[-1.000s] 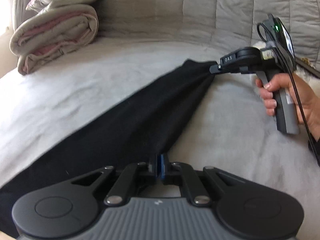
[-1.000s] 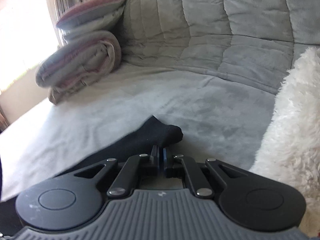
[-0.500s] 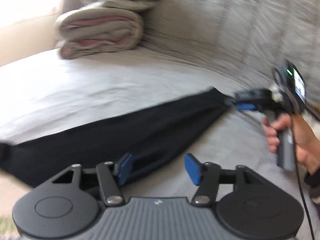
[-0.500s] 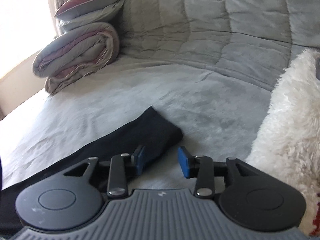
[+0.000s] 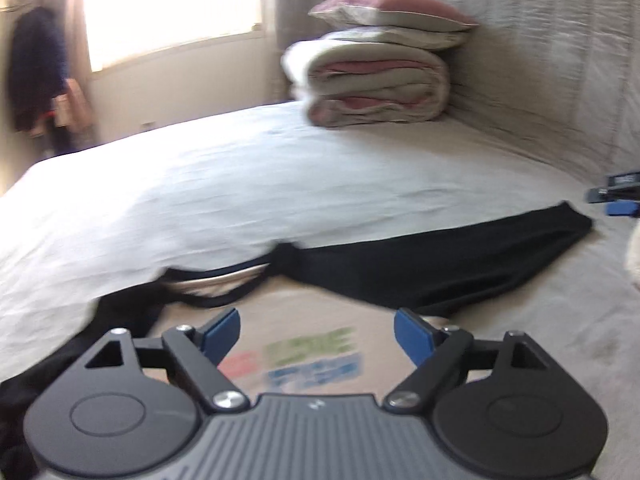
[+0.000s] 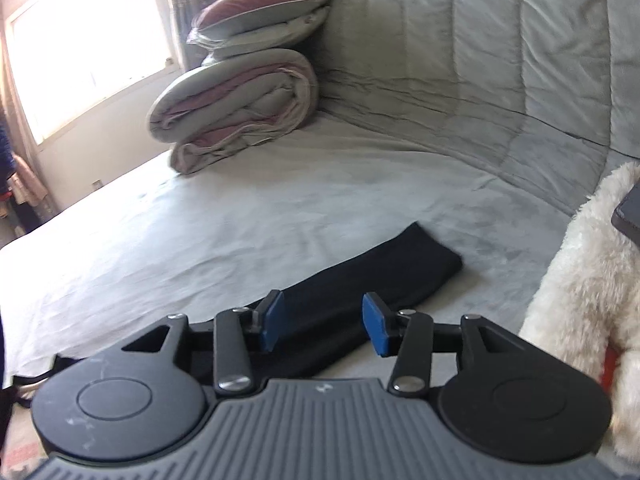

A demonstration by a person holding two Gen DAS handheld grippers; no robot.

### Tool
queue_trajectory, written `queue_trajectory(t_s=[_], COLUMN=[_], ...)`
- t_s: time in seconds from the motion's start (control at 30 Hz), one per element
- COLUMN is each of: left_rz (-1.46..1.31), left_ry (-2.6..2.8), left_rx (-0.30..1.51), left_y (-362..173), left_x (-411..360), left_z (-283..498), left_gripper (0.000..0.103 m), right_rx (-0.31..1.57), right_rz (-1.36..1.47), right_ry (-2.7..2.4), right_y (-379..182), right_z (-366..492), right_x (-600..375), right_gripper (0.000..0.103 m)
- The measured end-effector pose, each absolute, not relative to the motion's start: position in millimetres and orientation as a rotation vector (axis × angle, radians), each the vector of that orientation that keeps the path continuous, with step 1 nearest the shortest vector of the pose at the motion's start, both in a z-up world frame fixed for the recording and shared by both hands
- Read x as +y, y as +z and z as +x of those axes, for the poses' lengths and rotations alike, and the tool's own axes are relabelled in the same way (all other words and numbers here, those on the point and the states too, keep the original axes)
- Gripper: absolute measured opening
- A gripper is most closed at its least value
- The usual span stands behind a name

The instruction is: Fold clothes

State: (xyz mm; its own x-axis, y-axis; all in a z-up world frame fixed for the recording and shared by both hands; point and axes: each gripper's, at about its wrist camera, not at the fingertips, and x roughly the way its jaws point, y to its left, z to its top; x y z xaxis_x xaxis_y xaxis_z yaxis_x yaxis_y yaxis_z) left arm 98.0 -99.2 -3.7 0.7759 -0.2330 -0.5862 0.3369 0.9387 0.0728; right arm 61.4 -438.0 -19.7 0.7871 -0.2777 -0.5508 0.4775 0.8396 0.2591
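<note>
A black garment (image 5: 432, 264) lies stretched flat across the grey bed cover, its narrow end (image 6: 420, 256) pointing toward the headboard. A beige garment with a coloured print (image 5: 304, 356) lies under my left gripper (image 5: 318, 334), which is open with nothing between its blue pads. My right gripper (image 6: 323, 322) is open too, hovering just above the black garment near its narrow end. In the left wrist view the right gripper's tip (image 5: 618, 198) shows at the right edge, clear of the cloth.
A rolled quilt (image 6: 236, 112) with pillows (image 6: 260, 20) on top sits at the head of the bed. A white fluffy throw (image 6: 588, 280) lies at the right. The padded headboard (image 6: 500, 52) rises behind. Dark clothes (image 5: 34, 68) hang near the window.
Both grippers opened and let go of the black garment, which now lies on the bed. My left gripper swung left and back over the printed garment.
</note>
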Motion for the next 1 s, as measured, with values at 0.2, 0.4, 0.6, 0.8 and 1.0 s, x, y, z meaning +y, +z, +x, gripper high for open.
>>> queue_trajectory(t_s=[0.2,0.4,0.6,0.8,1.0], left_rz=[0.180,0.165,0.145,0.124,0.065], left_ry=[-0.157,-0.044,0.015,0.046,0.038], left_rx=[0.604,0.611,0.642,0.683,0.717], left_y=[8,1,-22,-48,-72], left_x=[-32,41,99,148,173], left_z=[78,61,53,50,60], left_gripper=[0.090,0.090,0.090,0.088,0.080], right_rx=[0.535,0.532,0.550,0.567,0.583], right_rz=[0.392,0.377,0.366,0.355,0.344], right_ry=[-0.363,-0.300,-0.214,-0.127,-0.024], right_y=[-2,8,4,0,-8], right_z=[53,54,79,104,135], right_x=[-394,-344,-287,-230,-172], right_gripper=[0.051,0.055,0.057,0.058,0.058])
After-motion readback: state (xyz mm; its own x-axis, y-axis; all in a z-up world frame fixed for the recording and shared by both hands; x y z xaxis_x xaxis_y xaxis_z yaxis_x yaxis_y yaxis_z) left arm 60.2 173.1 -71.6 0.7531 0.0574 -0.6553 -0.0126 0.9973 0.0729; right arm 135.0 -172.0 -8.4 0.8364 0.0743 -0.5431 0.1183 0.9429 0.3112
